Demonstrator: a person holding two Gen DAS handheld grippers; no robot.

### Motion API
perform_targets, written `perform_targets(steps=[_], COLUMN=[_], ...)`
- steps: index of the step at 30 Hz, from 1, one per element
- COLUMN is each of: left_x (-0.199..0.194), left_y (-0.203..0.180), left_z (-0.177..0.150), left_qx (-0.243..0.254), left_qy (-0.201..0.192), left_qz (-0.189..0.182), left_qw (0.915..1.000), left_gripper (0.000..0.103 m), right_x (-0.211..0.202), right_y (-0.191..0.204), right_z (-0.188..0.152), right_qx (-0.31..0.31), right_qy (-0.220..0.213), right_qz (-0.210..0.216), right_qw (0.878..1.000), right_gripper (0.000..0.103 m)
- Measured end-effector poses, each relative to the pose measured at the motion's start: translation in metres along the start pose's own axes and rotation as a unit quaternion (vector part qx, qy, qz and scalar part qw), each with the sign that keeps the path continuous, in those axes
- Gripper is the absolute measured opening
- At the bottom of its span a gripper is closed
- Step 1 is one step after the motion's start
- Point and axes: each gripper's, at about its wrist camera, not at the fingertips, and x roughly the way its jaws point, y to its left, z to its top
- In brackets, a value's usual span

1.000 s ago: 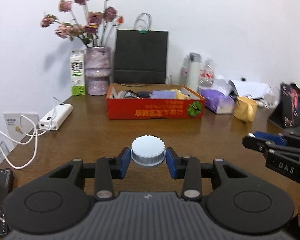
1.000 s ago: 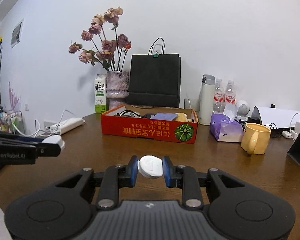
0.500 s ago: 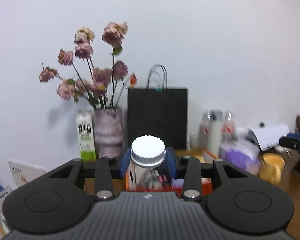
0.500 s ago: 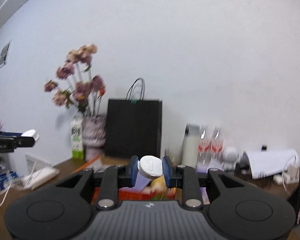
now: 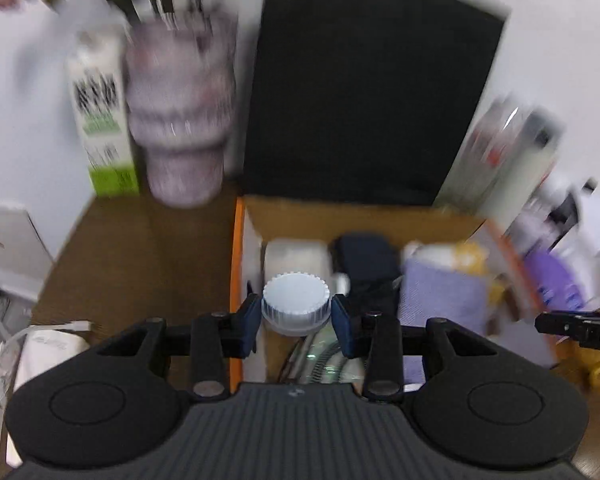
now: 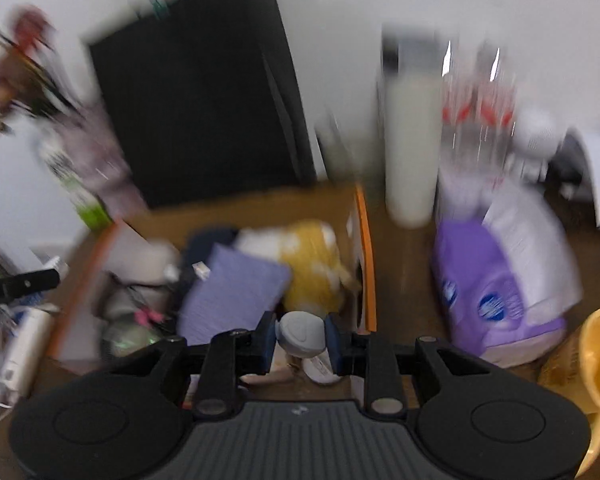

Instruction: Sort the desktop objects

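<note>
Other tool (image 5: 580, 334) reads "DAS"; milk carton (image 5: 100, 120) print blurred.

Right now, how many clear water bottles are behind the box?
2, though blurred: both water bottles stand side by side at the wall, right of the white flask, behind the purple tissue pack. More may be hidden.

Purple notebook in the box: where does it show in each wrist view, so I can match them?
Left wrist view: the purple notebook lies right of centre, inside the cardboard box.
Right wrist view: it lies left of centre, beside a yellow cloth.
Shared landmark: the black paper bag behind the box.
</note>
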Motion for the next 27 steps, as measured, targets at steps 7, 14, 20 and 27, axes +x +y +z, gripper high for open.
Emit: perform_targets(steps=[7,14,20,27], left_x=[0.053,0.030,0.011,-0.040], left_y=[0.011,0.000,-0.006,-0.025], left_z=[0.008,0.018,0.017,-0.028], left_qx=[-0.011,0.002,-0.001,0.020], left_qy=[0.088,0.073,0.091,0.015], left_qz=[-0.014,-0.016,-0.002,0.031], left_qw=[0.9960,0.9972,0.9958,0.9992], left_gripper=[0.055,0.084,0.093,0.098], right_x=[0.057,0.031,0.005,-0.031], right_y=[0.012,0.024,0.030,0.037], right_z=[0.014,0.022,0.020,-0.025], right_qx=[-0.031,-0.054,-0.046,-0.035], right_qy=[0.049,0.007,0.006,-0.018], right_qz=[-0.066,-0.066,-0.049,-0.015], right_qw=[0.996,0.996,0.998,0.999], right_gripper=[0.037,0.063,0.076,0.086])
